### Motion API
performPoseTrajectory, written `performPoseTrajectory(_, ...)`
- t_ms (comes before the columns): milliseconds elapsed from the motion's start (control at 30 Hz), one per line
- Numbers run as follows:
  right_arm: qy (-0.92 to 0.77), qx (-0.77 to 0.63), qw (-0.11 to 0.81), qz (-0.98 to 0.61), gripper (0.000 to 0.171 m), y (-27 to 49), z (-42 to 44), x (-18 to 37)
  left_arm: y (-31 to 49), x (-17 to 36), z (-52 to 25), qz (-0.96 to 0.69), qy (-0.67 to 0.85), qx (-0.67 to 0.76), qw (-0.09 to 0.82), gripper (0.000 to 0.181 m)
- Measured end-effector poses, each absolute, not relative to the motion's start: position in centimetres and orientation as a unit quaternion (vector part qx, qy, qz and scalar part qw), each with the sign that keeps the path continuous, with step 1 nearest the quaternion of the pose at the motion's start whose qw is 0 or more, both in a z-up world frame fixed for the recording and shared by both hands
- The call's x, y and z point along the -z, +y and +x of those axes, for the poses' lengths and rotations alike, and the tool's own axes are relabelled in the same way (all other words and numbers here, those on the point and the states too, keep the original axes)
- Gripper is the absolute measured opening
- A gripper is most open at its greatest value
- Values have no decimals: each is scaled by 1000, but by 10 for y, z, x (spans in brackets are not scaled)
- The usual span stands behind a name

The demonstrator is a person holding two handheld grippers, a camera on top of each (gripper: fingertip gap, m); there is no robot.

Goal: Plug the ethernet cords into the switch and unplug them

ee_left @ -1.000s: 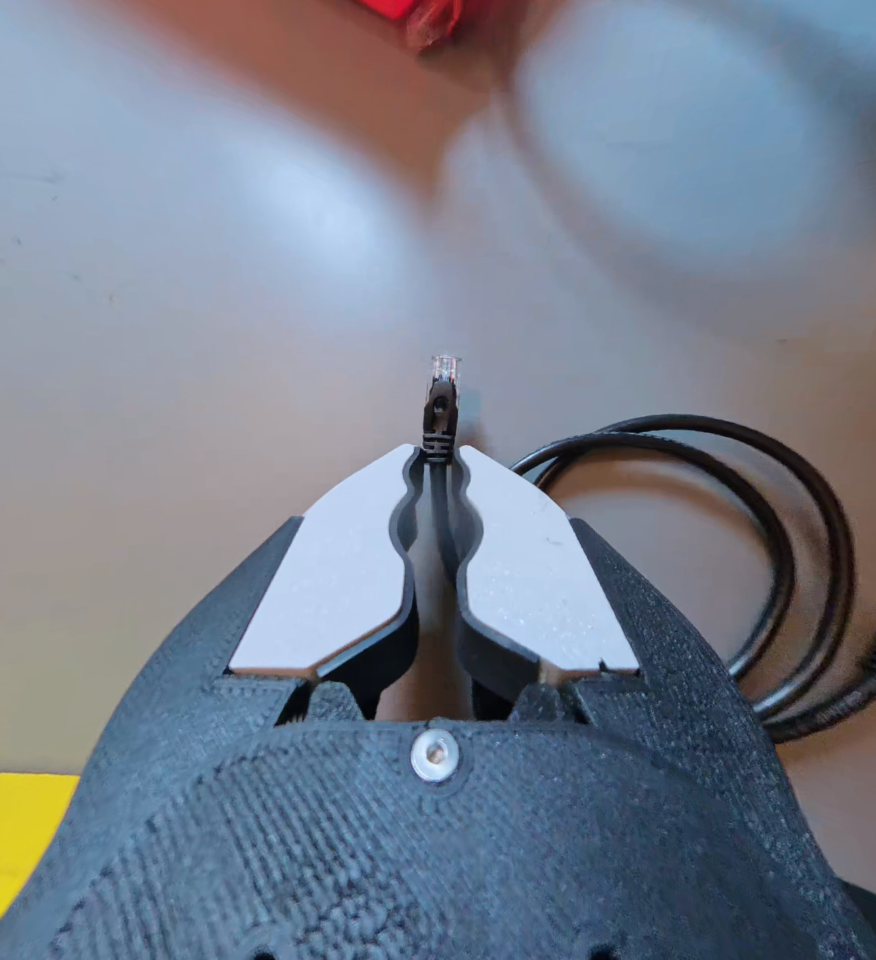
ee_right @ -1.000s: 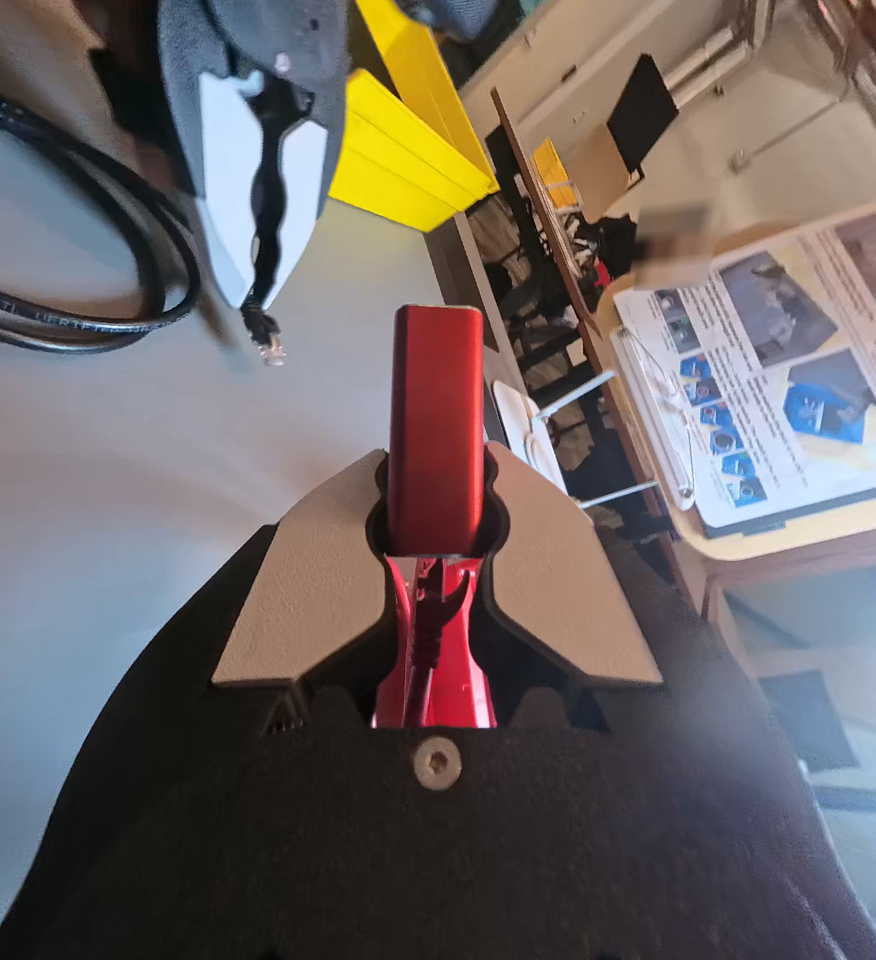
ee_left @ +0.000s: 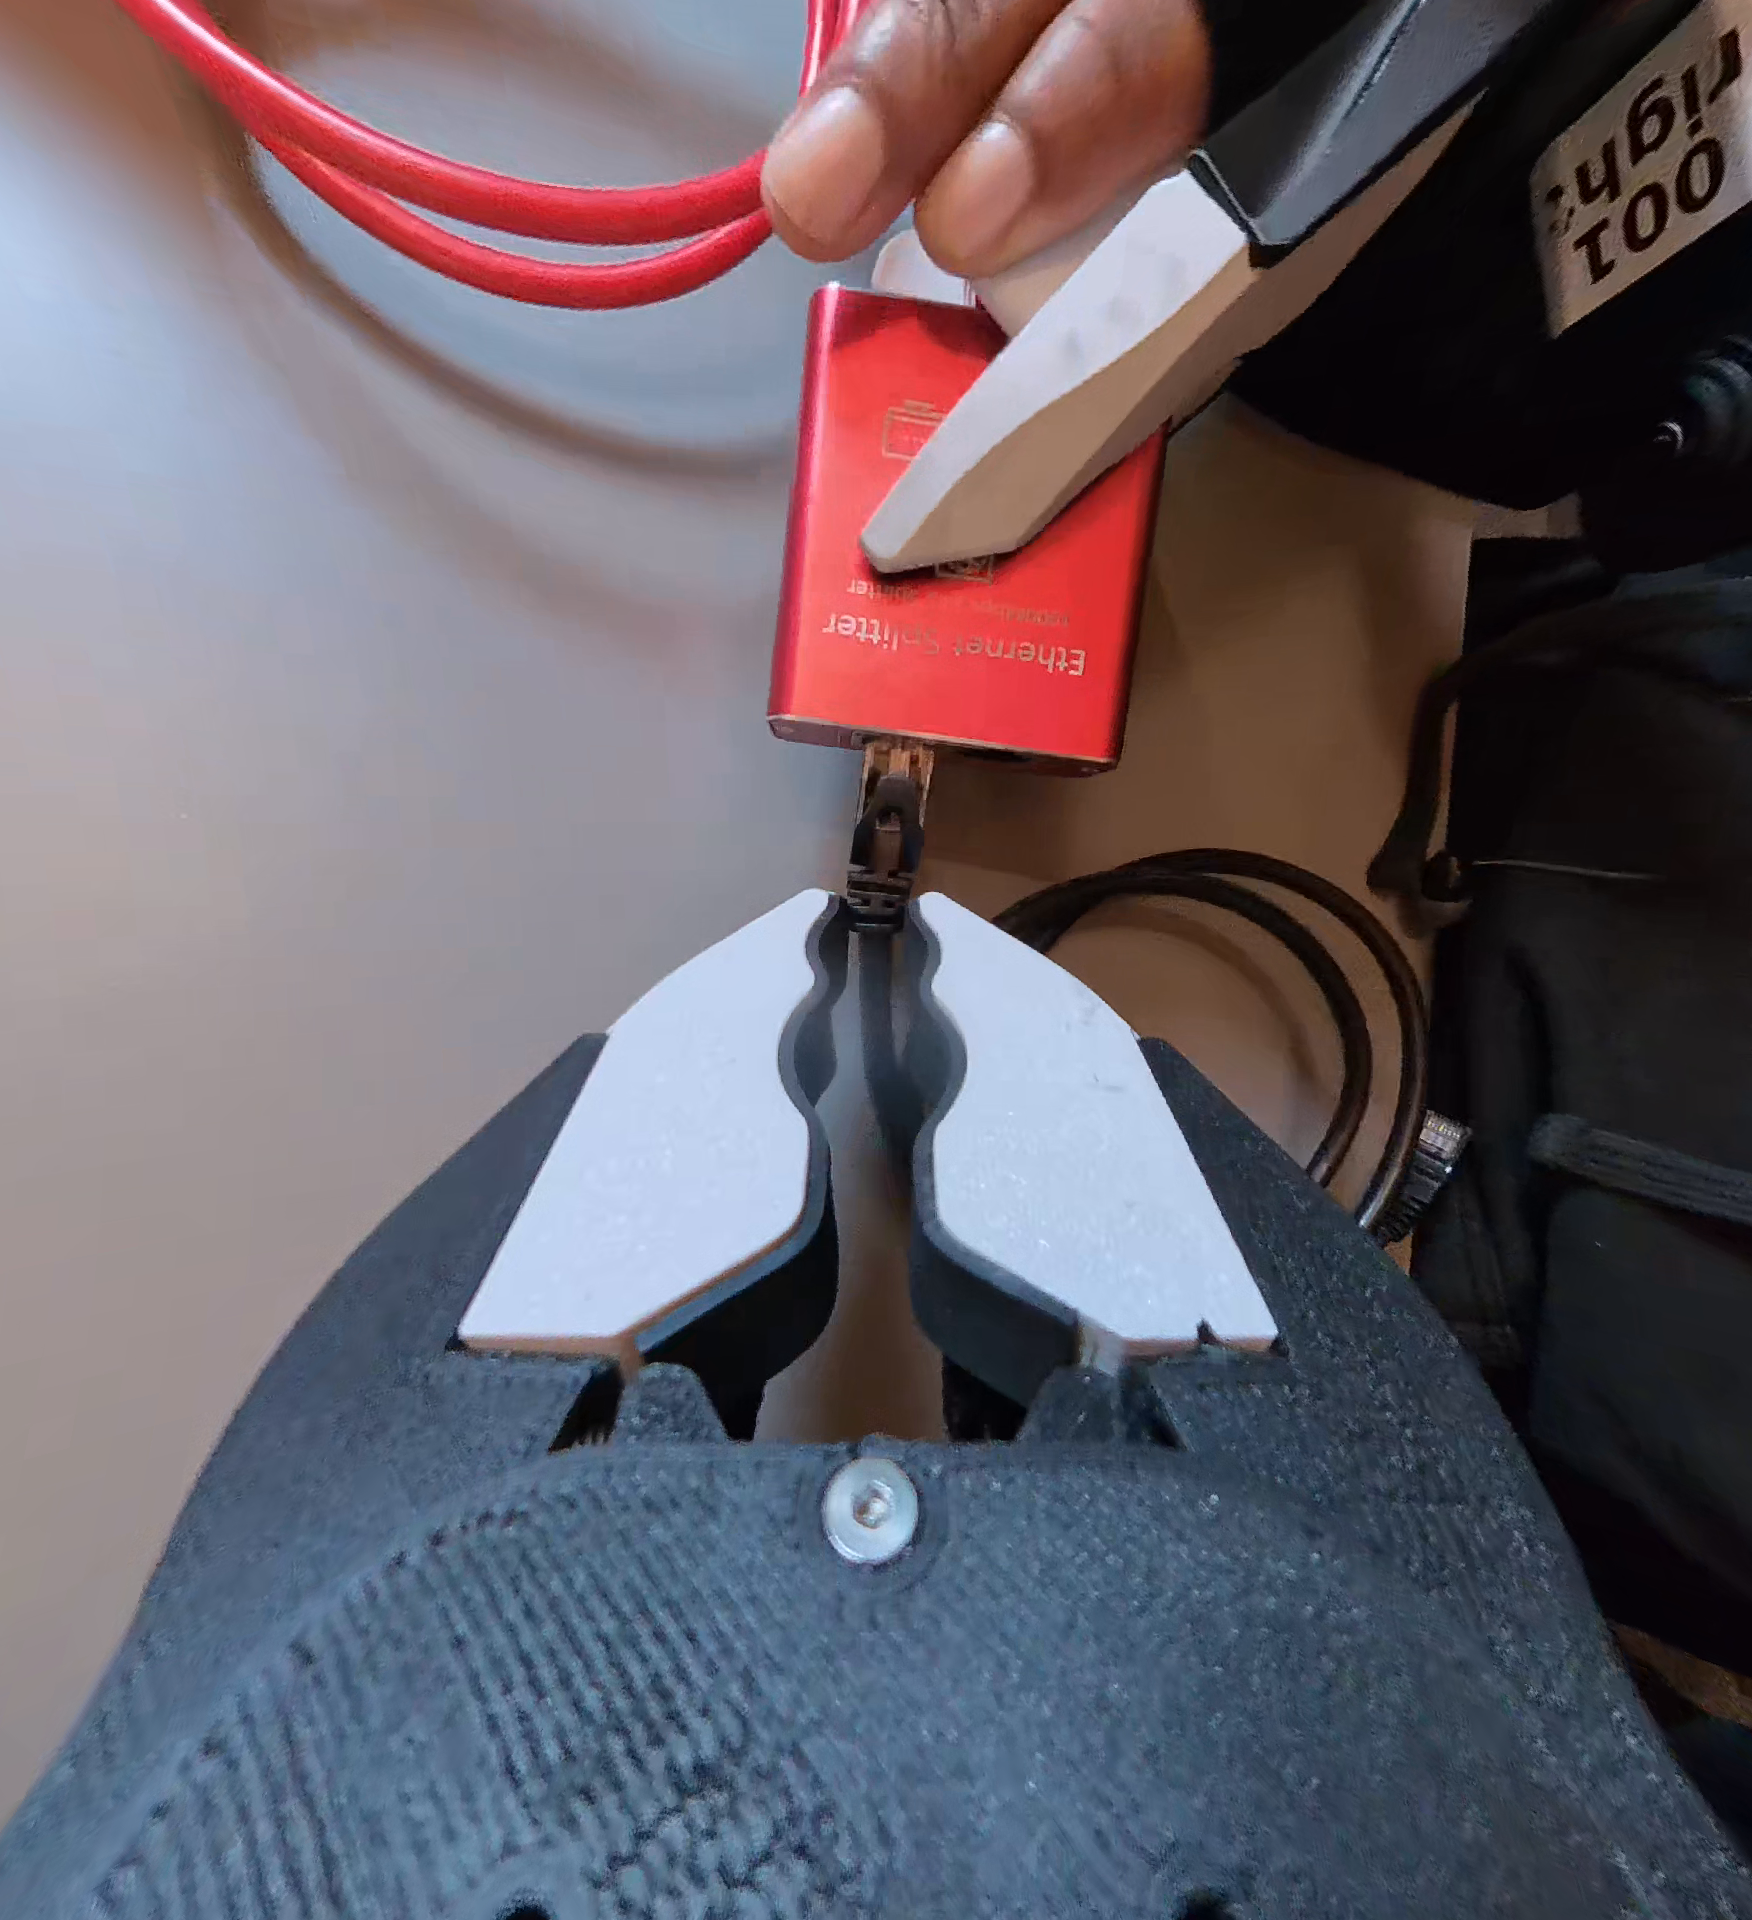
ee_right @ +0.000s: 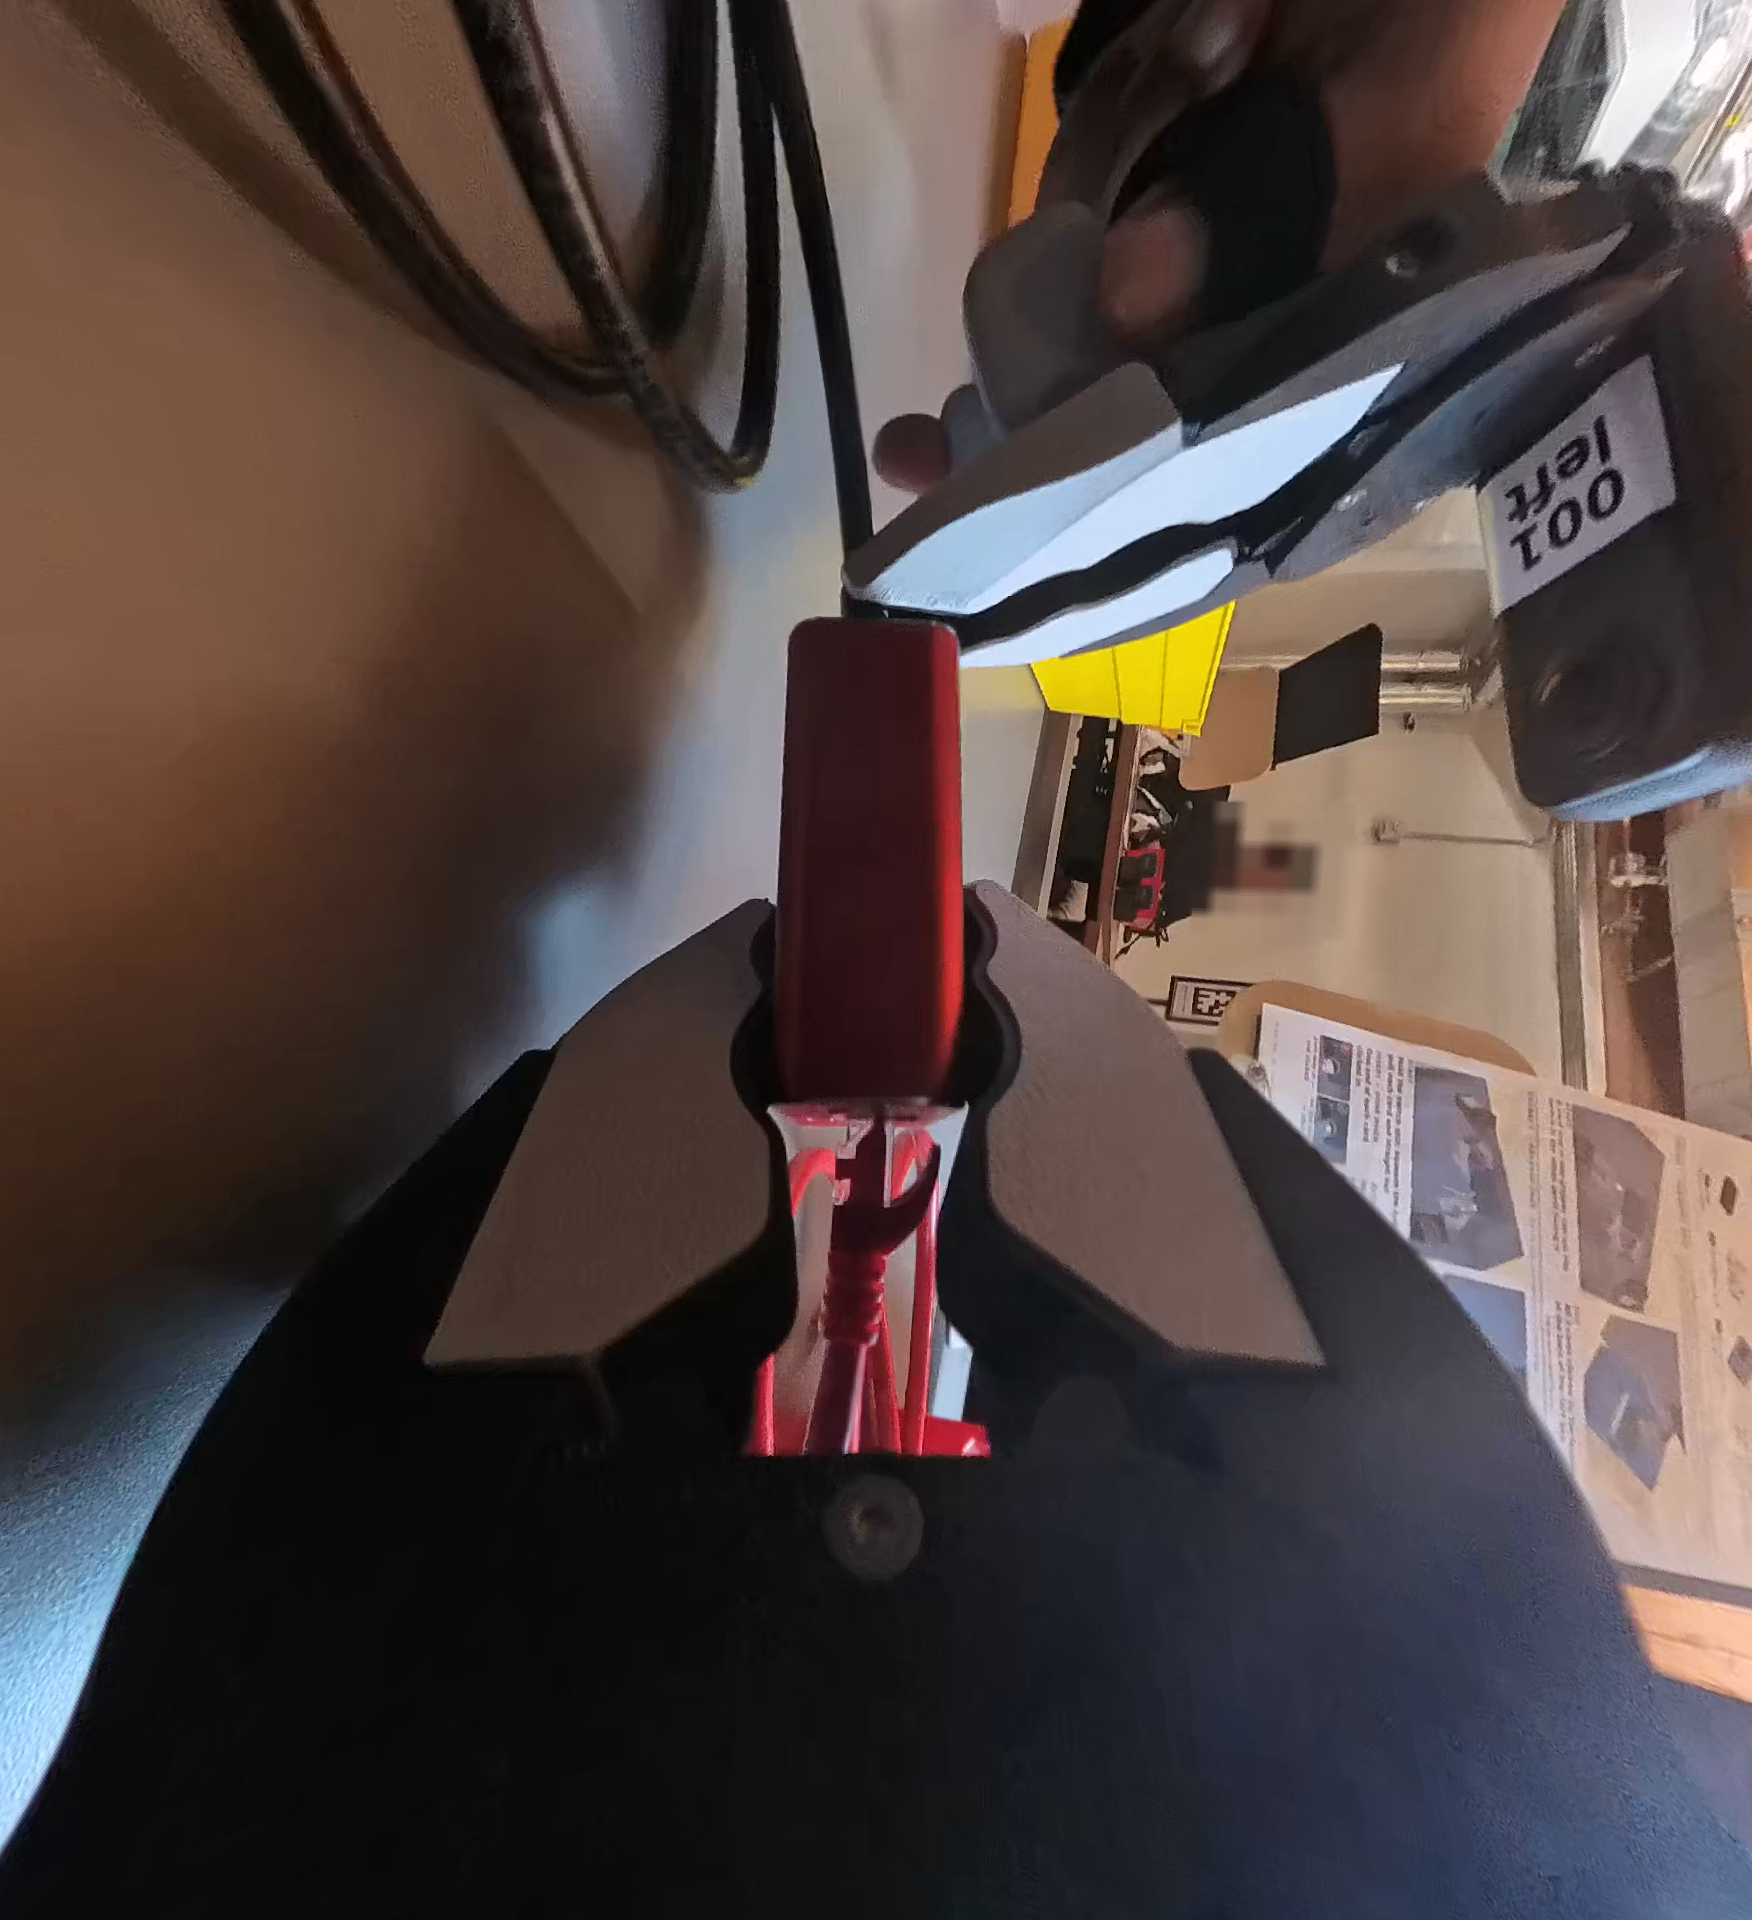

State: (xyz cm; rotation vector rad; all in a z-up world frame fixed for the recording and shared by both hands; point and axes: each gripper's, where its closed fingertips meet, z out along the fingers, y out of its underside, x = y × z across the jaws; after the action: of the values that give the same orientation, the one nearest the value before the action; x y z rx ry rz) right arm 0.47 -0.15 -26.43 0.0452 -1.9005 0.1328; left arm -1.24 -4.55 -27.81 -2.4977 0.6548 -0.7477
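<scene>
1. Left wrist view: left gripper [ee_left: 874,914] jaws pinch the black cord [ee_left: 877,1023] at its boot; clear plug [ee_left: 895,764] partly entered in the red switch [ee_left: 955,582], held above the desk [ee_left: 280,831]. Plug looks light, latch fragile; boot seems the right hold.
2. Right wrist view: right gripper [ee_right: 872,971] jaws clamp the switch body, which looks rigid and smooth, likely slippery. Red cord [ee_right: 851,1299] is plugged behind.
</scene>
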Motion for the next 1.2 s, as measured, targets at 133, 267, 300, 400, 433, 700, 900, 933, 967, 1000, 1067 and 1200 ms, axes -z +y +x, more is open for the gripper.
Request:
performPoseTrajectory(133,-815,-68,575,25,29,-4,8,262,-45,272,-9,-896,246,282,239,9)
performPoseTrajectory(267,-826,-85,555,48,28,-12,17,259,-51,270,4,-877,279,303,247,9)
performPoseTrajectory(300,-829,-90,549,52,29,-13,19,258,-52,268,7,-871,284,313,250,9)
performPoseTrajectory(400,-836,-106,535,62,29,-14,25,253,-53,260,15,-852,302,333,267,9)
performPoseTrajectory(433,-837,-114,532,63,29,-16,28,250,-54,257,18,-844,312,340,272,9)
performPoseTrajectory(700,-838,-59,542,34,29,3,20,232,-38,238,6,-831,276,342,340,10)
performPoseTrajectory(900,-801,-46,591,-83,29,21,-12,219,-29,214,-26,-831,207,316,408,10)
performPoseTrajectory(933,-797,-49,595,-95,29,21,-15,220,-30,213,-28,-831,200,314,413,10)
performPoseTrajectory(967,-793,-50,598,-104,29,21,-17,222,-32,213,-29,-831,195,314,415,10)
performPoseTrajectory(1000,-792,-45,598,-112,29,22,-18,226,-33,215,-30,-833,192,311,415,10)
performPoseTrajectory(1067,-791,-38,600,-113,29,21,-18,229,-35,218,-29,-834,198,306,414,10)
performPoseTrajectory(1200,-772,-44,625,-107,29,26,-9,215,-36,187,-44,-814,178,294,470,22)
